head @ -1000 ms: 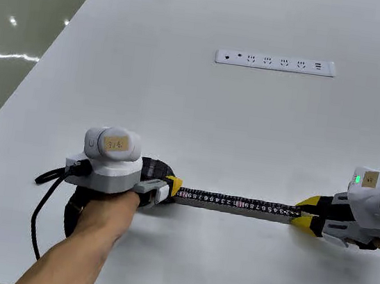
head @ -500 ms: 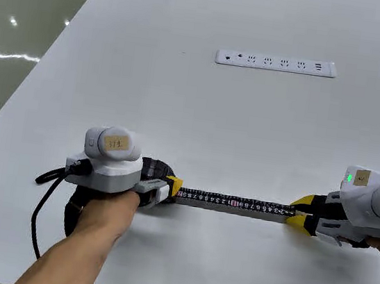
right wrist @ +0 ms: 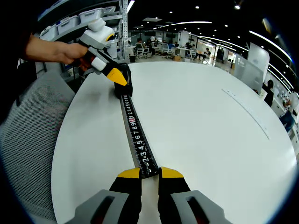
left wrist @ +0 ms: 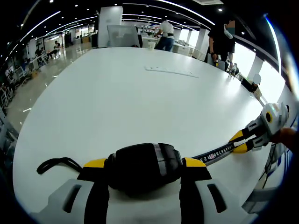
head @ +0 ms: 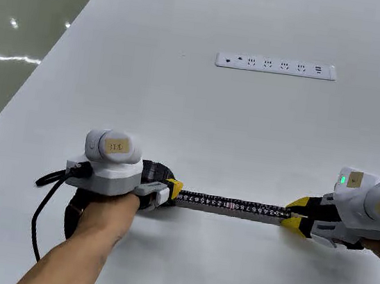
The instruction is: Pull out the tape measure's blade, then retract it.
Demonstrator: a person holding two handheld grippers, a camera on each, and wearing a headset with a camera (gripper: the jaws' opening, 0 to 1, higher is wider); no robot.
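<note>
Item 1. Table point(head: 247, 135): white, broad, bearing all that follows.

Item 2. Left gripper point(head: 169, 190): we see it held in a hand at the near left of the head view, lying low over the table. Its yellow-tipped jaws are clamped on the case from both sides. Its own view shows the case wedged between them.

Item 3. Right gripper point(head: 294, 214): we see it at the near right, well apart from the left gripper and pointing towards it. Its jaws are pressed together on the free end of the blade.

Item 4. Blade point(head: 231, 205): drawn out of the case, stretched straight between the two grippers just over the table, numbered face up. In the right gripper view we read the numbers running away from the jaws towards the case.

Item 5. Power strip point(head: 276, 66): white, flat on the table, far from the grippers.

Item 6. Case point(left wrist: 145, 165): black, rounded, resting on the table.

Item 7. Cord point(head: 38, 223): black, trailing from the rear of the left gripper.
</note>
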